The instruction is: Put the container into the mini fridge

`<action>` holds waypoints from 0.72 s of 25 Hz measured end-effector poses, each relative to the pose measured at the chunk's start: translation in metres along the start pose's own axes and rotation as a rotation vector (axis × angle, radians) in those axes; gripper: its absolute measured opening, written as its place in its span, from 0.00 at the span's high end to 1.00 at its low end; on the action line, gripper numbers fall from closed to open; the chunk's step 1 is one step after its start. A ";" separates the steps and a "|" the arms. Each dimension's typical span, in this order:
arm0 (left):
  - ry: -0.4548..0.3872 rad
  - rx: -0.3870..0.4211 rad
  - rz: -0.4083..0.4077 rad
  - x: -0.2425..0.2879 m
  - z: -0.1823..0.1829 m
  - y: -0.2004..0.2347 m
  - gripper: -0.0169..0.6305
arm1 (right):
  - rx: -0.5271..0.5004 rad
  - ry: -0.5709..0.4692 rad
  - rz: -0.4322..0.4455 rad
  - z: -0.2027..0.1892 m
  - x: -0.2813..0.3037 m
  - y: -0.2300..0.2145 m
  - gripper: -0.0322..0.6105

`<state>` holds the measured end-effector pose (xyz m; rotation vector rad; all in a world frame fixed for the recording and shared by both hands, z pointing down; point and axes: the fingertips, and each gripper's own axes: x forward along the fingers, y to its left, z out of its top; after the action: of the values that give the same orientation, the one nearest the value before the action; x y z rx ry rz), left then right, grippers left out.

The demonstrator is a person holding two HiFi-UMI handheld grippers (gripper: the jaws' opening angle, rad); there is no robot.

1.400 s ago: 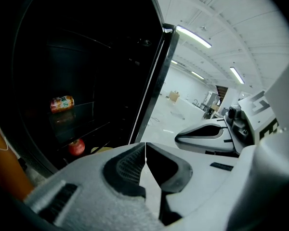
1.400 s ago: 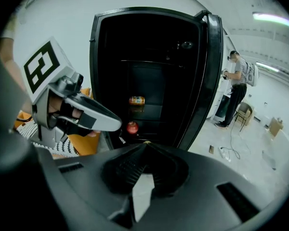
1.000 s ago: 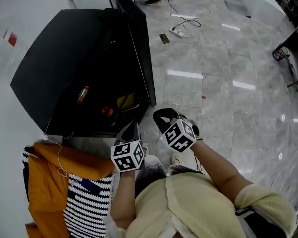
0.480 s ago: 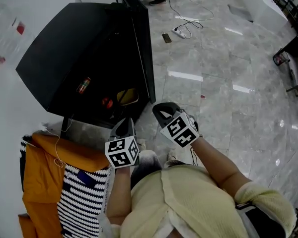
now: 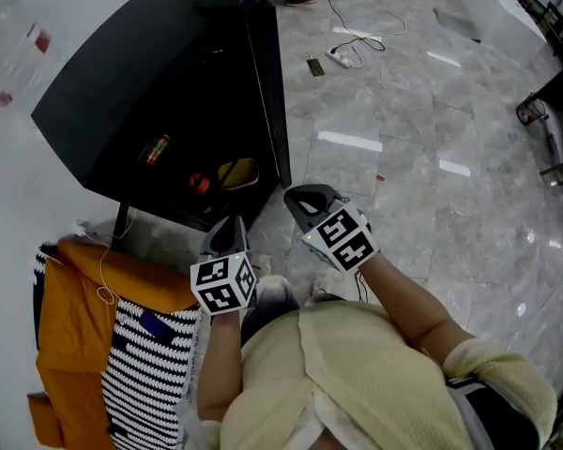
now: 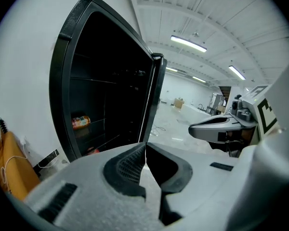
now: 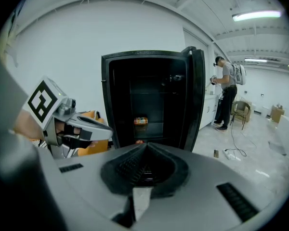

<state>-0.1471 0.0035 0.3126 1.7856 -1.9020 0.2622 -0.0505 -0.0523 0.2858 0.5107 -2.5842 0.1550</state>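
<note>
Head view: black mini fridge (image 5: 141, 82) at far left against a white wall, with door (image 5: 267, 92) open toward the right. Inside, orange-labelled container (image 5: 156, 148) lying on a shelf. Lower down, a red item (image 5: 198, 184) and a yellow-rimmed thing (image 5: 237, 172), neither identifiable. Left tongs (image 5: 230, 225) just on the near side of the opening, right tongs (image 5: 302, 202) beside them by the door's lower edge. Both aimed at the mini fridge, both carrying nothing. Orange cloth (image 5: 70, 317) and striped fabric (image 5: 150, 373) at near left. Grey tiled floor (image 5: 432, 176), with power strip (image 5: 342, 59) far off.

Left gripper view: left tongs (image 6: 144, 150) with jaws pressed together, nothing between. Beyond them the open mini fridge (image 6: 106, 81), with container (image 6: 80, 122) on a middle shelf toward the left, well apart from the jaws. Right tongs (image 6: 202, 127) at right, jaws together.

Right gripper view: right tongs (image 7: 145, 150) closed, pads meeting, empty. Mini fridge (image 7: 151, 61) straight ahead, container (image 7: 140, 121) on a shelf at centre, red item (image 7: 138, 141) below it. Left tongs (image 7: 98, 131) at left. Person (image 7: 226, 93) standing far right, beyond the door.
</note>
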 end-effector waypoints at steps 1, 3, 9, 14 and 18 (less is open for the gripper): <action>-0.001 0.000 0.003 -0.001 -0.001 -0.001 0.94 | -0.001 0.002 0.000 -0.002 -0.001 0.000 0.91; -0.001 0.000 0.007 -0.003 -0.003 -0.002 0.94 | 0.006 0.000 0.003 -0.005 -0.002 0.000 0.91; -0.002 -0.001 0.019 -0.005 -0.006 -0.003 0.94 | 0.051 0.000 0.009 -0.013 -0.004 0.001 0.91; 0.007 -0.005 0.028 -0.006 -0.011 -0.001 0.94 | 0.092 -0.001 0.011 -0.015 -0.003 0.001 0.90; 0.016 -0.013 0.027 -0.005 -0.014 0.000 0.94 | 0.109 -0.008 0.014 -0.014 -0.001 -0.001 0.91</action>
<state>-0.1440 0.0144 0.3227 1.7455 -1.9135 0.2720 -0.0430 -0.0496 0.2978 0.5337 -2.5982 0.3005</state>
